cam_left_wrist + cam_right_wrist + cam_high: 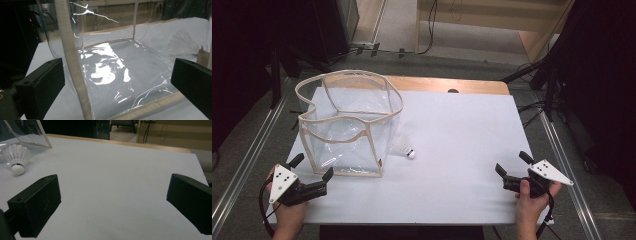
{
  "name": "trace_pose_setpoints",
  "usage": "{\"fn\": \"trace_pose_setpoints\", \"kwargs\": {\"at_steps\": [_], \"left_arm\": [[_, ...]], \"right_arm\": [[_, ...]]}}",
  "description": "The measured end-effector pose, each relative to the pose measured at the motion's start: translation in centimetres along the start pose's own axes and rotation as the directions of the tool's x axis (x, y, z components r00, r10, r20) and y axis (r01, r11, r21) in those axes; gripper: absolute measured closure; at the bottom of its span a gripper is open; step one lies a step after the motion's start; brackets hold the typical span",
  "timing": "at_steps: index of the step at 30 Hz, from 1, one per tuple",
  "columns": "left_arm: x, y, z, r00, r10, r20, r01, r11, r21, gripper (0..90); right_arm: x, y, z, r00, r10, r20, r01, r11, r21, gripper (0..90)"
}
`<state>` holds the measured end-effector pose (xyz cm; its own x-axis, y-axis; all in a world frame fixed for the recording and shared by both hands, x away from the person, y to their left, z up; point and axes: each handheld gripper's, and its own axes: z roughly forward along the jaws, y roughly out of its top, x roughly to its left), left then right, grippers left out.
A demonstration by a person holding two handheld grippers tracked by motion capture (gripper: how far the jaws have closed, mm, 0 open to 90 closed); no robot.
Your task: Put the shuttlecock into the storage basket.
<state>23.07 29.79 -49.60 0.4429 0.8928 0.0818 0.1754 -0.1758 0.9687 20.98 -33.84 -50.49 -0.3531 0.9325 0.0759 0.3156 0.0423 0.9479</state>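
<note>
Shuttlecock (406, 148) lies on the white tabletop (462, 150) from above, just right of the clear bag (349, 122) with cream trim. My left hand-held gripper (314, 167) sits near the bag's front corner, jaws apart; my right hand-held gripper (512, 165) rests well apart at the right, jaws wide and empty. Along my left gripper, the bag's corner seam (75, 70) stands between the jaws, untouched. Along my right gripper, the shuttlecock (17, 160) lies far left, cork toward me.
</note>
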Motion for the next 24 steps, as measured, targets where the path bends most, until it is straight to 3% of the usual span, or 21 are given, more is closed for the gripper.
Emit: {"fn": "trace_pose_setpoints", "kwargs": {"at_steps": [11,16,24], "left_arm": [[0.0,-0.1,0.0,1.0000,-0.006,0.006,0.006,1.0000,0.001,0.0],[0.0,-0.1,0.0,1.0000,-0.006,0.007,0.006,1.0000,0.000,0.0],[0.0,-0.1,0.0,0.9999,-0.006,0.009,0.006,1.0000,-0.001,0.0]], "right_arm": [[1.1,1.4,0.7,0.9987,-0.038,-0.034,0.039,0.999,0.029,0.0],[1.7,2.5,1.3,0.9935,-0.053,-0.101,0.060,0.996,0.071,0.0],[2.6,3.5,2.3,0.9892,-0.082,-0.121,0.095,0.990,0.101,0.0]]}}
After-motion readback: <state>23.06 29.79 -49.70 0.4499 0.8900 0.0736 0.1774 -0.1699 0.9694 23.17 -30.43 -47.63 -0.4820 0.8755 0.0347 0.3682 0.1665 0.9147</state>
